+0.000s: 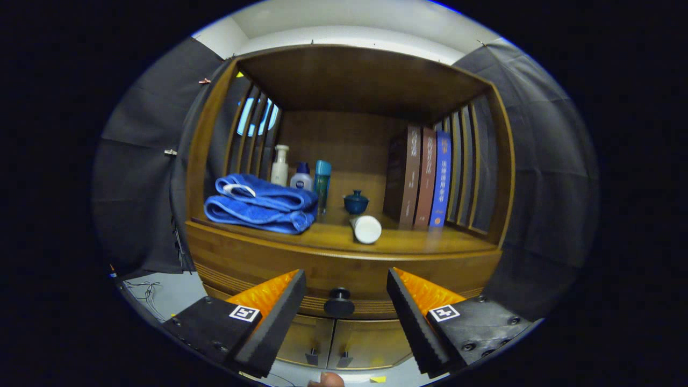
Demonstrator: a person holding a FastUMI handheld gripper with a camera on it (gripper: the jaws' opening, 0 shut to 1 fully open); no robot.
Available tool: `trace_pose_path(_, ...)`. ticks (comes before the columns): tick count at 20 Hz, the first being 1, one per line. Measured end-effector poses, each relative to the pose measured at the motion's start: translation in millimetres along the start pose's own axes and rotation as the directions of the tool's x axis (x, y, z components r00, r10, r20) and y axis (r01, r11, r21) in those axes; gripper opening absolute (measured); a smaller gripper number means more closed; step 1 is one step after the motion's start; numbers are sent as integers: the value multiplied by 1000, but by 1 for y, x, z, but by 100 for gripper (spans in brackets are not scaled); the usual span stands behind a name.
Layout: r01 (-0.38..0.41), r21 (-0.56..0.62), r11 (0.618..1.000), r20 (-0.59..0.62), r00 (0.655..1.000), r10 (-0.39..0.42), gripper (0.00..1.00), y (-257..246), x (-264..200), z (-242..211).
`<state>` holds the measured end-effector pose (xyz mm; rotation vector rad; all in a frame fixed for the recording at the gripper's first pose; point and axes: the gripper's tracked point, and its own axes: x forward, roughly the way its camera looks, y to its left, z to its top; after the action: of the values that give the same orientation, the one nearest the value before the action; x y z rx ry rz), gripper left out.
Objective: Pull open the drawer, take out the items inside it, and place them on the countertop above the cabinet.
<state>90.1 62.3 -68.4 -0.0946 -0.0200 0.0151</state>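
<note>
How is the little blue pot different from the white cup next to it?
The blue lidded pot stands upright, while the white cup lies on its side. The pot is dark blue with a knob on top; the cup is plain white with no knob. The pot sits farther back, the cup nearer the countertop's front edge. Both rest on the countertop, well beyond the open gripper, whose fingers flank the drawer knob.

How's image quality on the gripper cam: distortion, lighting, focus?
Gripper view: strong fisheye, the cabinet front and posts bow outward; lit well on the countertop, with the towel and books sharp, dim under the top shelf; a soft sheen on the wood near the white cup; the open tongs flank the drawer knob, all in focus.
</note>
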Motion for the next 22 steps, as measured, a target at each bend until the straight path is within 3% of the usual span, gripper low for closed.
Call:
trace_pose_path(4,48,-49,998,93,995,-43,98,-24,-56,64)
trace_pose_path(11,92,-15,996,119,989,-90,98,-41,-139,111)
trace_pose_path(13,66,-2,998,149,987,-65,98,-34,-153,125)
trace_pose_path(15,94,13,995,163,982,-95,98,-47,-168,130)
trace_pose_path(22,67,70,995,156,985,-77,98,-55,-198,128)
